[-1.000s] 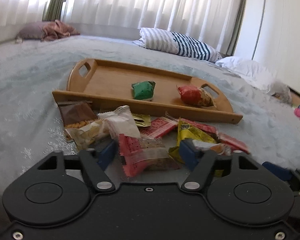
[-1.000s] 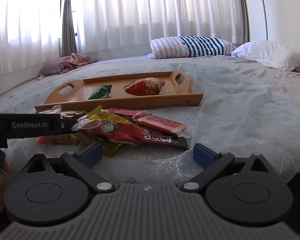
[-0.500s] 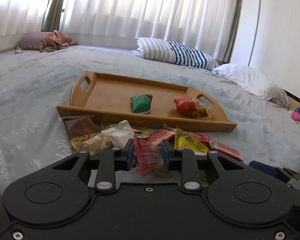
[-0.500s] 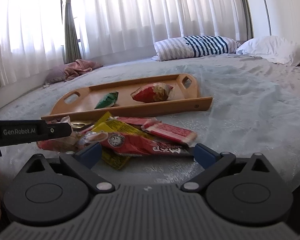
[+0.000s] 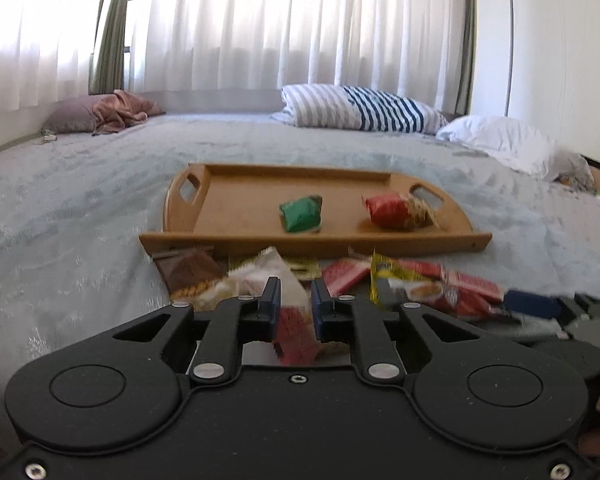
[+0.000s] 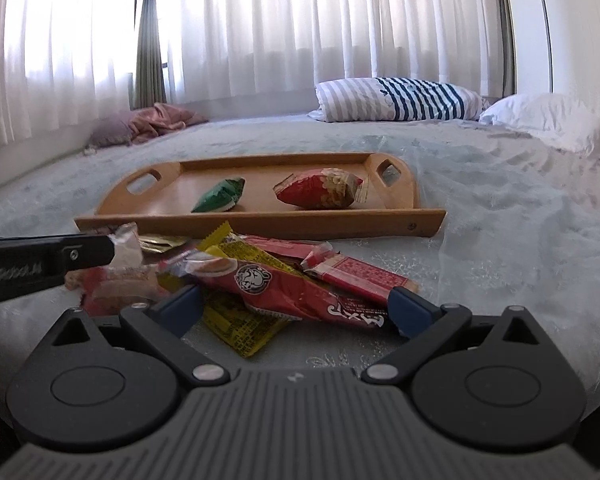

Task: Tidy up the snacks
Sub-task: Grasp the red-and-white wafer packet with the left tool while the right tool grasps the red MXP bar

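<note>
Left gripper has just clamped its jaws onto a red-and-clear snack packet at the near edge of the snack pile on the bedspread. Right gripper is wide open, holding nothing, hovering over a long red wrapper. Just past the pile, the wooden tray has a green packet and a red packet on it.

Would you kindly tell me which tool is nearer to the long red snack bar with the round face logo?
Right. The right tool stands open with the long red snack bar between its fingers; the left tool, shut on a red-and-clear packet, sits left of it.
</note>
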